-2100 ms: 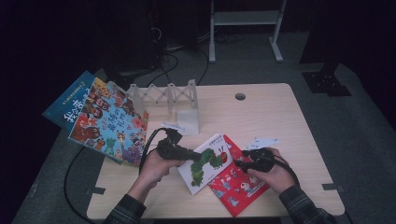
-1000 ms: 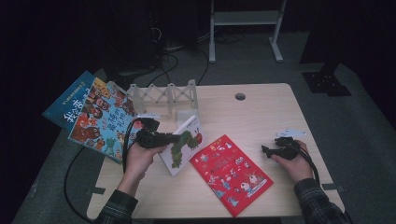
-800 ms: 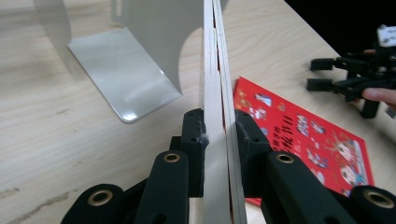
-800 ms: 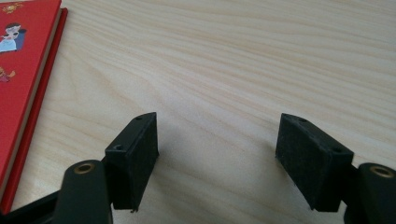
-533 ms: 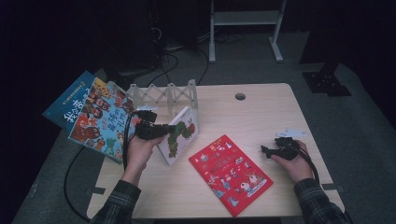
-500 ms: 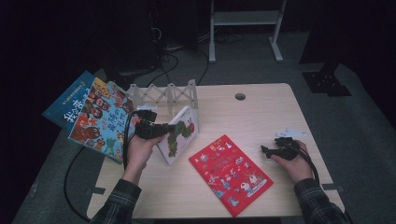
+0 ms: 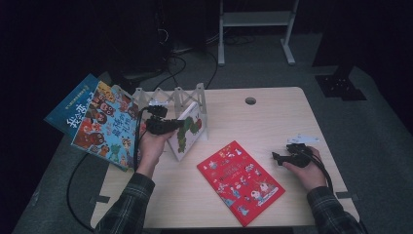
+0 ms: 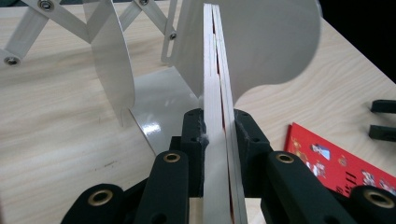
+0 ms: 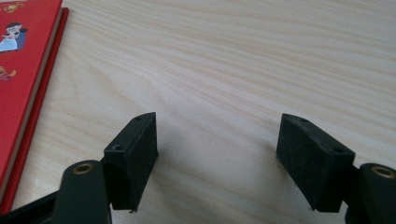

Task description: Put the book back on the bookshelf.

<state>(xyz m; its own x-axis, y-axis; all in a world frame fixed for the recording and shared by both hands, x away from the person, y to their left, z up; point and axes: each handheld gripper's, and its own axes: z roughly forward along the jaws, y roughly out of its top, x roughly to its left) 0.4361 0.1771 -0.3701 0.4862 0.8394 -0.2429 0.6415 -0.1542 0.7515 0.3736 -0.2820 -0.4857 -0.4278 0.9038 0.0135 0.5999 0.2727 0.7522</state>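
Roughly midway: two books (image 7: 92,124) lean at the table's left edge. Left gripper (image 7: 178,125) is clamped on the caterpillar book (image 7: 187,134), held upright on edge at the white rack (image 7: 160,97), not yet slotted between dividers (image 8: 109,65). Red book (image 7: 241,181) lies flat mid-table, untouched. Right gripper (image 7: 278,158) rests wide apart, holding nothing.

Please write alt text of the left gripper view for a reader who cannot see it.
The left gripper is clamped on the edge of a thin white book, held upright among the white dividers of an expanding book rack on a wooden table. A red book lies flat at the right.
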